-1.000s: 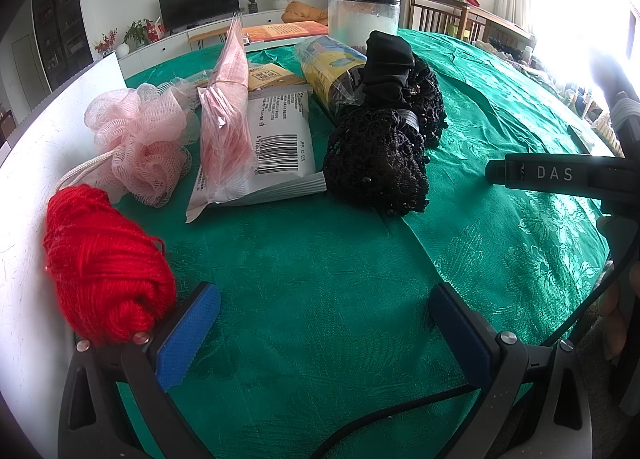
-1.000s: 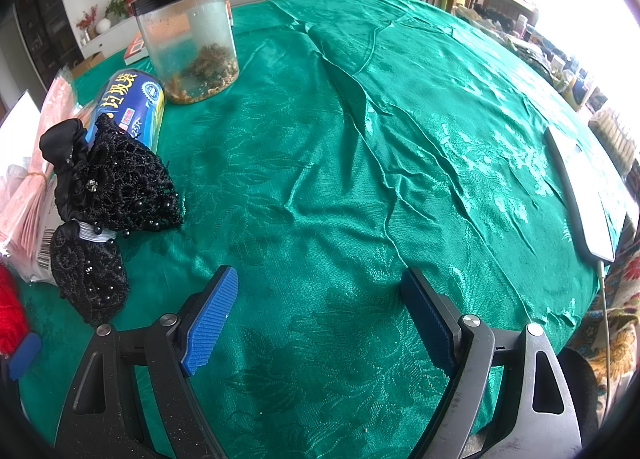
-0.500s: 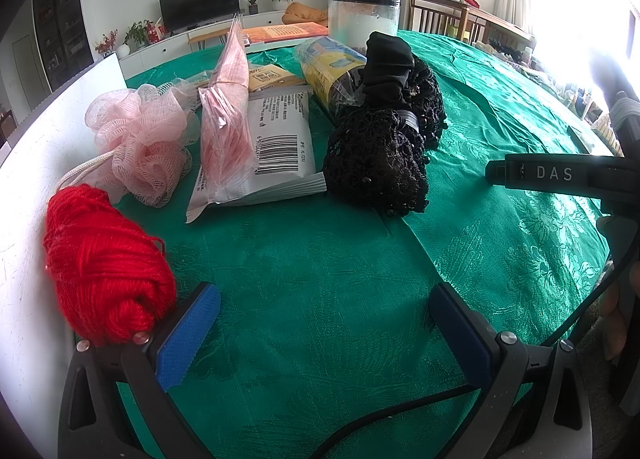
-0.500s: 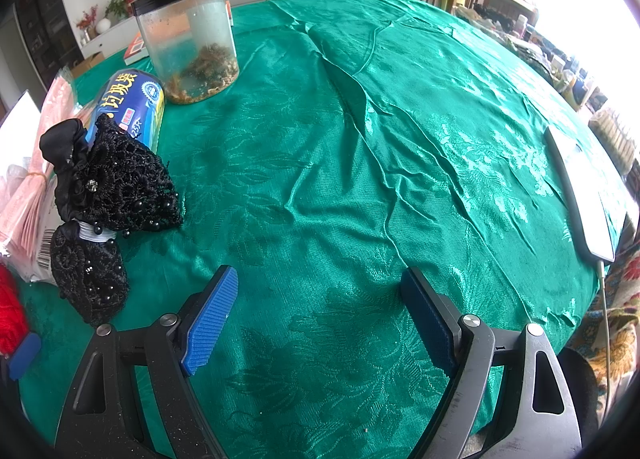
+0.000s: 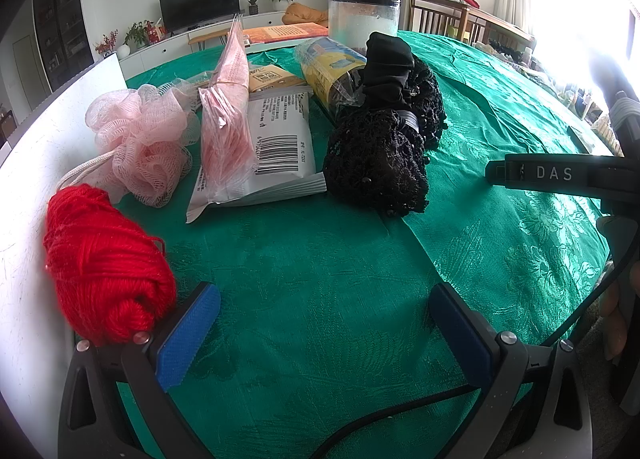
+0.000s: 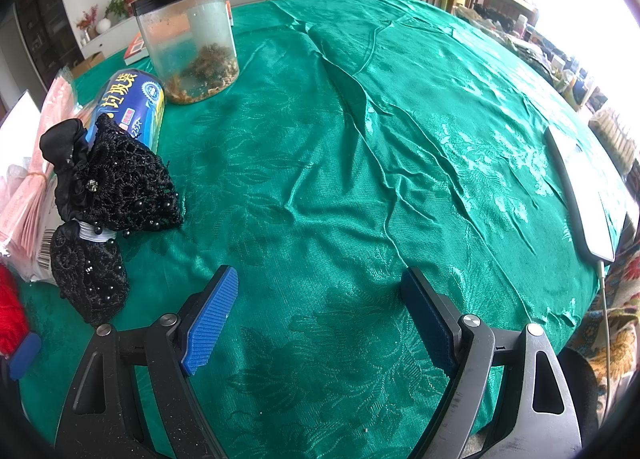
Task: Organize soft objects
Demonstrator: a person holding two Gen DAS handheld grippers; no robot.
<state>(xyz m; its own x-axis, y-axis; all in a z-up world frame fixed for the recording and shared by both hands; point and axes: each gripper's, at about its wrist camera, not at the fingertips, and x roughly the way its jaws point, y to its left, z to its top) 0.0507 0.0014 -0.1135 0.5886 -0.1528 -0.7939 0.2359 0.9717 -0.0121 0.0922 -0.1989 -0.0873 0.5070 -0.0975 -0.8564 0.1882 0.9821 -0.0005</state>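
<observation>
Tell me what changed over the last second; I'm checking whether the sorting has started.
Nothing visibly changed. Both grippers, left and right, stay open and empty over the green tablecloth; the red yarn and black lace pouch lie untouched.

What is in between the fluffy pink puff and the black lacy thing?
In the left wrist view, a pink packet bundle leaning on a white barcoded packet lies between pink puff and black lacy thing.

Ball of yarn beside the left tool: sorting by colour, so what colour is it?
Red yarn ball, plain, clearest in the left wrist view.
</observation>
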